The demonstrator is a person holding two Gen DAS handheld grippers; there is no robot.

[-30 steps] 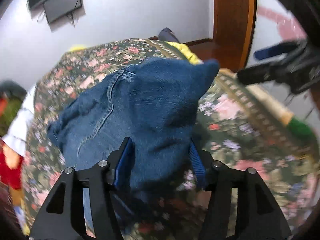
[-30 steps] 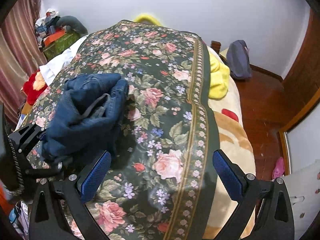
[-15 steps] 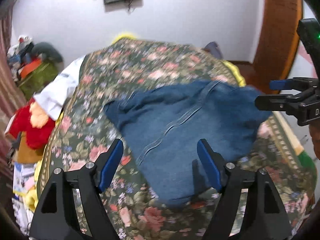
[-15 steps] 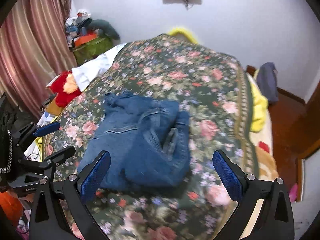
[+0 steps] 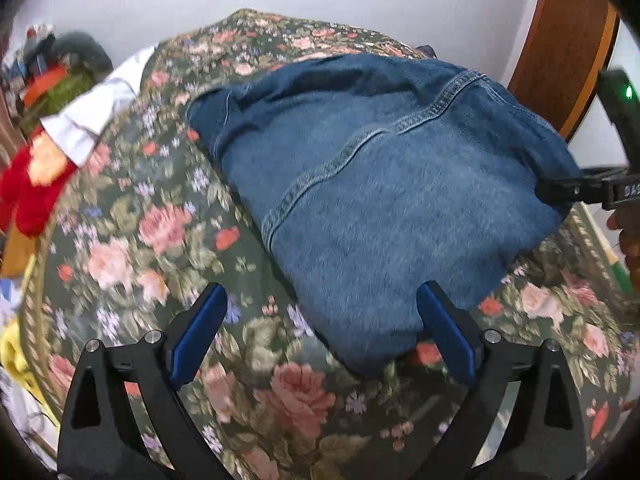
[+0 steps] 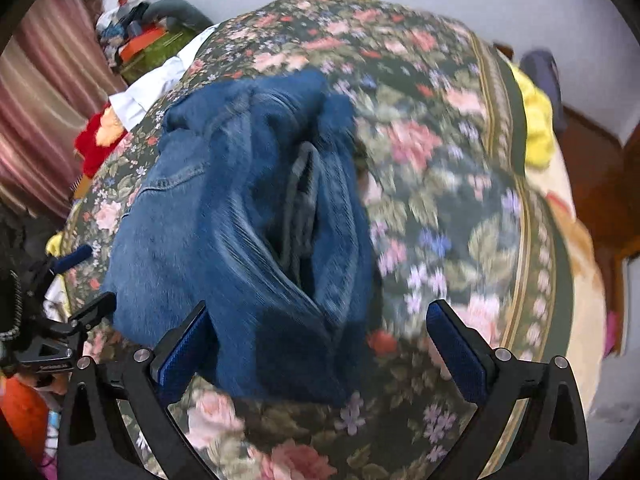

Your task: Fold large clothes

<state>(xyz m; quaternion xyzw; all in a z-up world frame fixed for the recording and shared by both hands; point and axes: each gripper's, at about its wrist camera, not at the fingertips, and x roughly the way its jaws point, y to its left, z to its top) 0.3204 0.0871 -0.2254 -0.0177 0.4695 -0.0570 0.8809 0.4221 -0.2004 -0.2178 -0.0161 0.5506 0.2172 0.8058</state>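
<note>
A pair of blue denim jeans (image 5: 380, 184) lies folded in a thick bundle on the floral bed cover (image 5: 132, 240). It also shows in the right wrist view (image 6: 240, 232), with its folded layers facing the camera. My left gripper (image 5: 320, 332) is open and empty, its fingers on either side of the bundle's near corner. My right gripper (image 6: 320, 344) is open and empty, its fingers spread wide around the bundle's near end. The right gripper also shows at the bundle's right edge in the left wrist view (image 5: 588, 192).
A white cloth (image 5: 92, 116) and a red plush toy (image 5: 32, 180) lie at the bed's left side. A yellow cloth (image 6: 536, 128) lies at the bed's right edge. Curtains (image 6: 44, 120) hang on the left. A wooden door frame (image 5: 560, 44) stands on the right.
My left gripper opened and let go of the jeans, which dropped flat on the bed. Both grippers have since moved in closer to the bundle.
</note>
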